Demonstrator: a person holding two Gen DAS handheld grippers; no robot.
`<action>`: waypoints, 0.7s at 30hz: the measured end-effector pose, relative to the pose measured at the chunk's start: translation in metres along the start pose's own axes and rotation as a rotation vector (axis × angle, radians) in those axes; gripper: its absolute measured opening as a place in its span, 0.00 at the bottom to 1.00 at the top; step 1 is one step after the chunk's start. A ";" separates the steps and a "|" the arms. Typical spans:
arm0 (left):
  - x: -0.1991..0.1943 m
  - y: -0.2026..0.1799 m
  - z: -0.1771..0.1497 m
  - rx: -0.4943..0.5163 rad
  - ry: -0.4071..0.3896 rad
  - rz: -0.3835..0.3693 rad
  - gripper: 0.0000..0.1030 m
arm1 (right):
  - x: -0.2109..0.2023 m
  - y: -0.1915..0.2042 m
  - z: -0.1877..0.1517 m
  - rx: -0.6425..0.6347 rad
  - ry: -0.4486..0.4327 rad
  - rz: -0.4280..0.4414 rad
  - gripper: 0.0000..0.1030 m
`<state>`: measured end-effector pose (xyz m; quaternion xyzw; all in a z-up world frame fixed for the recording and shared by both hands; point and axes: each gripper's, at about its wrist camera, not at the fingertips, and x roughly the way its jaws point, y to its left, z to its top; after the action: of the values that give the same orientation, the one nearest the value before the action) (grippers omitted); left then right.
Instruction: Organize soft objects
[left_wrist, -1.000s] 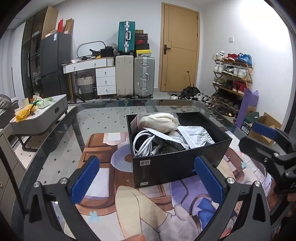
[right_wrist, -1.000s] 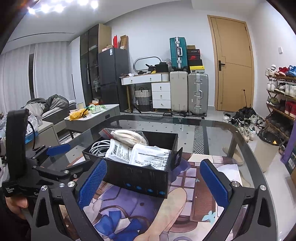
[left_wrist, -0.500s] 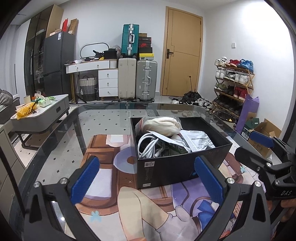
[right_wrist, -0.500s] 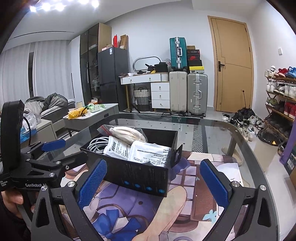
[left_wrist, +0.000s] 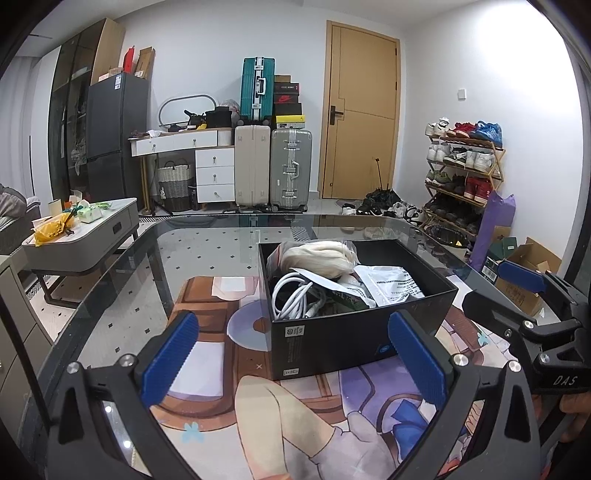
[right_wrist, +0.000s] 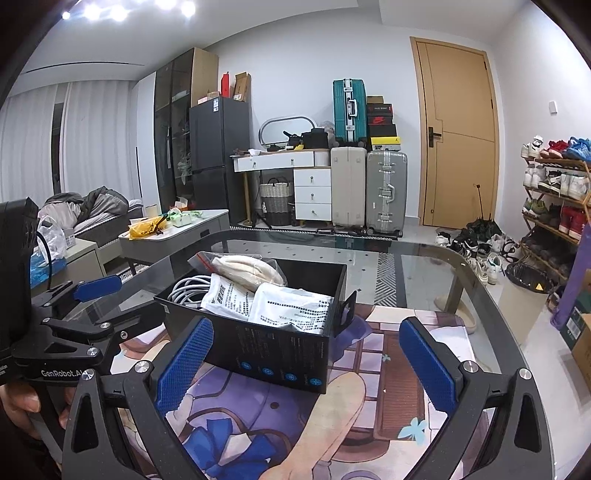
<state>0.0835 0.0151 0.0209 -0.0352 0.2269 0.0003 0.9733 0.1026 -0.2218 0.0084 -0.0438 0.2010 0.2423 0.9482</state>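
Your blue-padded left gripper (left_wrist: 291, 354) and right gripper (right_wrist: 306, 362) both gape empty; the black cardboard box (left_wrist: 354, 332) already holds the pouches and white cable (left_wrist: 291, 299), so little seems left.

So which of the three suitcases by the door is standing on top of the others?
The teal suitcase: it stands upright atop the beige suitcase, which sits on the floor beside the silver suitcase.

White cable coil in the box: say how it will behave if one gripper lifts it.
The white cable coil looks loosely looped, so it would probably sag and unwind. It seems light. A white printed pouch overlaps it and may drag along.
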 end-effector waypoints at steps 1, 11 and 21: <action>0.000 0.000 0.000 0.000 0.000 -0.001 1.00 | 0.000 0.000 0.000 0.000 0.000 0.001 0.99; 0.000 0.000 -0.001 0.000 0.003 -0.002 1.00 | 0.000 0.000 0.000 -0.001 0.000 0.001 0.99; 0.001 0.001 -0.001 -0.003 0.005 0.000 1.00 | 0.000 0.000 0.000 -0.001 -0.001 0.001 0.99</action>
<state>0.0838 0.0159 0.0195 -0.0369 0.2292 0.0004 0.9727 0.1026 -0.2220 0.0086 -0.0441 0.2005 0.2429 0.9481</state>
